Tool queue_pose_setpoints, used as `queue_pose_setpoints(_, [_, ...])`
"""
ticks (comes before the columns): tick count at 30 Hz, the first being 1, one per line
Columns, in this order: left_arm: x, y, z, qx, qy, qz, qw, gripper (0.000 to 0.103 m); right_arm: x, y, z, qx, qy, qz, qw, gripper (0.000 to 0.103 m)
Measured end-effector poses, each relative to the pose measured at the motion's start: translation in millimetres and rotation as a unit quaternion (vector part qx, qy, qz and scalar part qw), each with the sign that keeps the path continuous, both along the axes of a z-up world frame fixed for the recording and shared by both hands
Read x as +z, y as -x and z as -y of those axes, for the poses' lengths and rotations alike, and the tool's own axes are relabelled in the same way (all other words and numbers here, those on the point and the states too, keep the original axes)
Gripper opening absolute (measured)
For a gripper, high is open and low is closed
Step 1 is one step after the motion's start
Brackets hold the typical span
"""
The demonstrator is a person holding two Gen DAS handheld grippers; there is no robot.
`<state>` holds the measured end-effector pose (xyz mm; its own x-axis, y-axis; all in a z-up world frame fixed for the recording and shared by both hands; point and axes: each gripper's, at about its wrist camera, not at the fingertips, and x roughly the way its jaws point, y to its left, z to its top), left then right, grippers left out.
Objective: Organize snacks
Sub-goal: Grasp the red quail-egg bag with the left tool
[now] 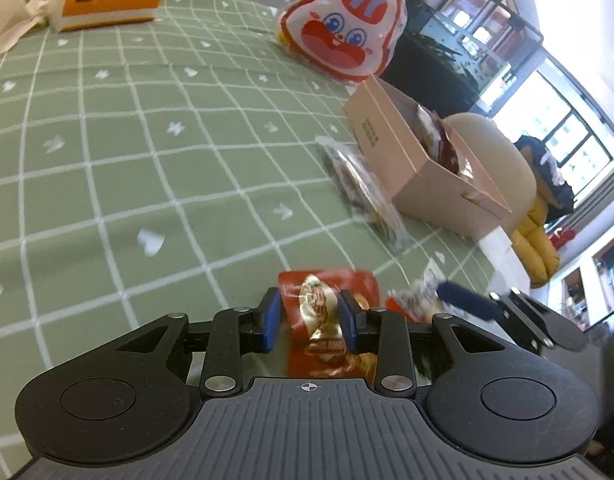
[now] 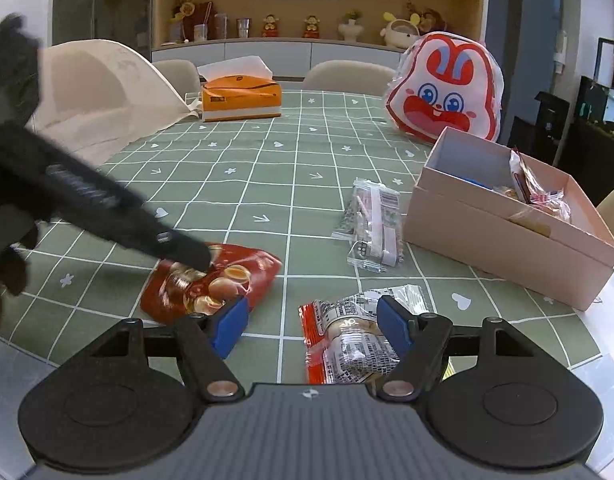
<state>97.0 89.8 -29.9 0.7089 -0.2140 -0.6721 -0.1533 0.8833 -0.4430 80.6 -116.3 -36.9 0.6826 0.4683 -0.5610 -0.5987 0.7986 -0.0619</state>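
Left gripper (image 1: 309, 318): fingers narrow, straddling the red snack bag (image 1: 327, 320) lying on the table (image 1: 147, 160); contact cannot be confirmed. Right gripper (image 2: 313, 326): fingers wide, clear-and-red packet (image 2: 347, 340) between them unclamped; pink box (image 2: 487, 224) at 2 o'clock.

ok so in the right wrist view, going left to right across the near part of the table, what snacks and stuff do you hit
red snack bag → packet with the red end lying between the right claw's fingers → clear packet a little further back → pink box
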Motion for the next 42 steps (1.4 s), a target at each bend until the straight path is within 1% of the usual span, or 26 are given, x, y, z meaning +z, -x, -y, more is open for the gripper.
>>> queue_pose_setpoints(2, [1.4,-9.0,6.5,-0.006,-0.023,0.006,0.9997,0.036,0.0,0.2,0.1,-0.001,0.002,0.001,1.000,0.073])
queue_pose_setpoints(4, [3.8,-15.7,17.6,-0.016,-0.062,0.013,0.9979,0.039,-0.5,0.2,1.4,-0.007,0.014,0.006,1.000,0.073])
queue_pose_setpoints(6, [5.1,-19.7,28.6,-0.029,-0.099,0.019,0.9944,0.041,-0.7,-1.5,8.3,-0.022,0.022,0.010,0.999,0.073])
queue_pose_setpoints(8, [4.7,-18.4,37.5,-0.039,-0.128,0.028,0.9907,0.043,-0.9,-5.2,19.7,-0.040,0.022,0.009,0.999,0.073])
queue_pose_setpoints(11, [5.9,-15.1,44.7,-0.049,-0.150,0.035,0.9869,0.043,-1.8,-14.6,40.1,-0.076,0.020,-0.001,0.997,0.073])
queue_pose_setpoints(14, [9.3,-10.0,48.8,-0.061,-0.160,0.034,0.9847,0.043,-2.9,-24.8,57.4,-0.103,0.004,-0.019,0.995,0.074])
queue_pose_setpoints(16, [11.1,-6.1,53.8,-0.070,-0.167,0.035,0.9829,0.043,-4.0,-29.3,63.3,-0.107,-0.009,-0.034,0.994,0.077])
queue_pose_setpoints(18, [11.0,-3.6,60.7,-0.081,-0.180,0.036,0.9798,0.043,-5.8,-32.6,64.6,-0.106,-0.012,-0.045,0.993,0.078])
queue_pose_setpoints(21, [8.7,-3.0,72.8,-0.095,-0.211,0.042,0.9719,0.045,-7.1,-35.3,62.5,-0.106,-0.009,-0.052,0.993,0.081])
queue_pose_setpoints(22, [7.7,-3.6,74.7,-0.097,-0.216,0.043,0.9706,0.046,-7.3,-35.3,61.7,-0.106,-0.009,-0.052,0.993,0.082])
queue_pose_setpoints(23, [6.8,-4.3,74.9,-0.098,-0.218,0.044,0.9701,0.048,-7.4,-35.3,61.2,-0.106,-0.010,-0.052,0.993,0.082])
queue_pose_setpoints(25, [5.2,-5.0,73.0,-0.099,-0.212,0.047,0.9712,0.049,-7.4,-34.6,61.4,-0.107,-0.011,-0.052,0.993,0.082])
queue_pose_setpoints(27, [4.1,-5.0,70.3,-0.097,-0.211,0.049,0.9714,0.054,-7.5,-33.8,61.6,-0.107,-0.011,-0.052,0.993,0.083])
queue_pose_setpoints(28, [3.9,-4.9,68.9,-0.091,-0.216,0.048,0.9710,0.058,-7.3,-33.8,61.7,-0.107,-0.011,-0.052,0.993,0.083])
queue_pose_setpoints(31, [3.3,-4.5,64.0,-0.072,-0.235,0.043,0.9683,0.059,-7.2,-34.0,61.0,-0.106,-0.010,-0.053,0.993,0.084])
queue_pose_setpoints(32, [2.1,-6.3,61.3,-0.070,-0.229,0.038,0.9703,0.059,-7.2,-33.8,60.8,-0.105,-0.009,-0.053,0.993,0.085])
queue_pose_setpoints(34, [-0.8,-10.6,54.8,-0.068,-0.199,0.031,0.9772,0.059,-7.5,-34.5,60.6,-0.103,-0.009,-0.054,0.993,0.086])
queue_pose_setpoints(37, [-0.7,-13.7,57.0,-0.071,-0.196,0.030,0.9776,0.059,-7.6,-35.1,60.1,-0.100,-0.009,-0.056,0.993,0.088])
queue_pose_setpoints(42, [-4.1,-11.7,53.7,-0.076,-0.176,0.047,0.9803,0.059,-7.6,-35.0,58.9,-0.096,-0.007,-0.057,0.994,0.090])
